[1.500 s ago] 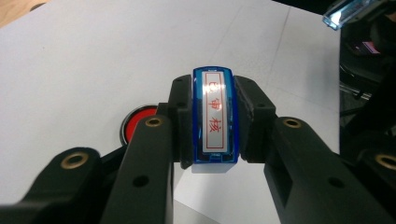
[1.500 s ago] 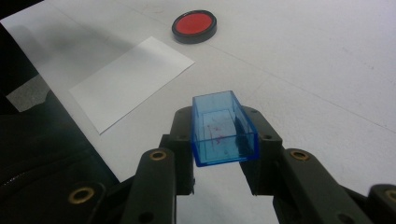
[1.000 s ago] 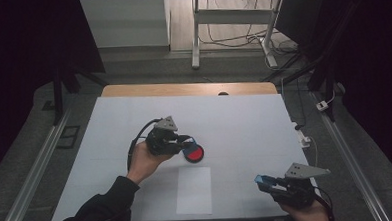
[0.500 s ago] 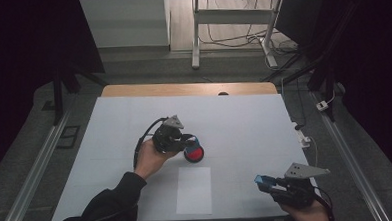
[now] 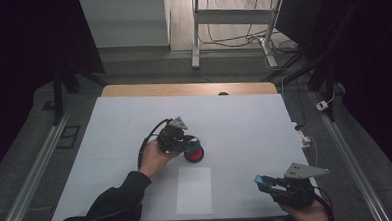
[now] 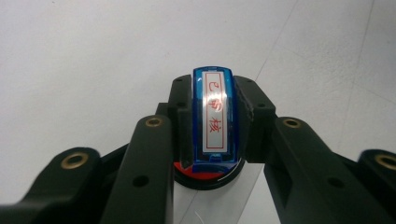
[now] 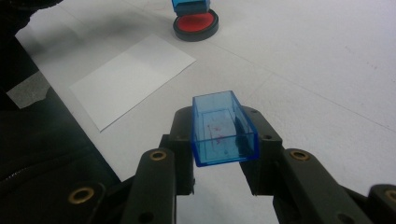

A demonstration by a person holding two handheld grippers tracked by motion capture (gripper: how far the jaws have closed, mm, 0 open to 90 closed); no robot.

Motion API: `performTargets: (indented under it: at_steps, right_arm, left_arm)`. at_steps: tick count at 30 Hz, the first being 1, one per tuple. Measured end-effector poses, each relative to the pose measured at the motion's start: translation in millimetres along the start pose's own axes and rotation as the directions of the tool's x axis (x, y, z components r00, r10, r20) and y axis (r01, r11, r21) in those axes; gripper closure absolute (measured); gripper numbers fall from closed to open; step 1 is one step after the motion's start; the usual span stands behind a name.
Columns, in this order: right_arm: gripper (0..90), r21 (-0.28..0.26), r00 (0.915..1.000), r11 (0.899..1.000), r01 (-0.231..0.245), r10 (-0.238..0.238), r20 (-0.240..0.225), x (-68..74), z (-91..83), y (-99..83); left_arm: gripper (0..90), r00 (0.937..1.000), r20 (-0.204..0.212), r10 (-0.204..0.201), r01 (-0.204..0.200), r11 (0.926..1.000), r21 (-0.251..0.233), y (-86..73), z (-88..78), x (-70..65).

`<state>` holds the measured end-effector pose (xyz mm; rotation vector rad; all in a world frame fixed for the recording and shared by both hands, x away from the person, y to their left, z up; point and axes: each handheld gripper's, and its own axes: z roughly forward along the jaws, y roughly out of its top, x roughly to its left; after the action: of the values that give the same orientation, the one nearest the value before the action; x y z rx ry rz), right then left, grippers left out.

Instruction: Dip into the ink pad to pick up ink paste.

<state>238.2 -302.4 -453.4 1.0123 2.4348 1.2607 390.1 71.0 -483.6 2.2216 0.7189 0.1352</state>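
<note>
L gripper (image 6: 212,154) pinches blue stamp (image 6: 213,112), pressing it on red ink pad (image 5: 194,154). R gripper (image 7: 223,140) clamps stamp cap (image 7: 223,128). Inking step; next prob lift straight, move to paper (image 5: 193,189).

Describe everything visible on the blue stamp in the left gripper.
The blue translucent plastic stamp is a narrow rectangular block with a white label on top bearing red characters inside a red frame. It is clamped between the black jaws of the left gripper, pointing down onto the round red ink pad in its black case. Whether its face touches the ink cannot be told.
</note>
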Motion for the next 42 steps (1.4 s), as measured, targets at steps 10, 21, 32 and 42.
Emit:
performTargets:
  at_steps: [10, 21, 32, 42]
  right_arm:
    - [68.2, 0.0, 1.0, 1.0, 0.002, -0.002, -0.002, 0.0, 0.0, 0.0]
    - [68.2, 0.001, 1.0, 1.0, 0.001, -0.001, -0.003, 0.0, 0.0, -0.1]
    - [68.2, 0.007, 1.0, 1.0, 0.004, -0.004, 0.0, 0.0, 0.0, 0.1]
    - [68.1, 0.01, 1.0, 1.0, 0.005, -0.005, -0.001, 0.1, 0.2, 0.2]
  left_arm:
    - [70.1, 0.9996, -0.025, -0.01, 0.01, 0.9997, 0.024, -0.9, 5.0, 1.9]
    - [70.2, 0.9993, -0.036, -0.011, 0.012, 0.9993, 0.035, -1.1, 7.3, 1.1]
    - [70.4, 0.9983, -0.059, 0.004, -0.002, 0.9994, 0.035, -1.9, 8.3, -3.5]
    - [70.3, 0.9857, -0.137, 0.098, -0.09, 0.9937, 0.066, 0.3, 10.7, -19.1]
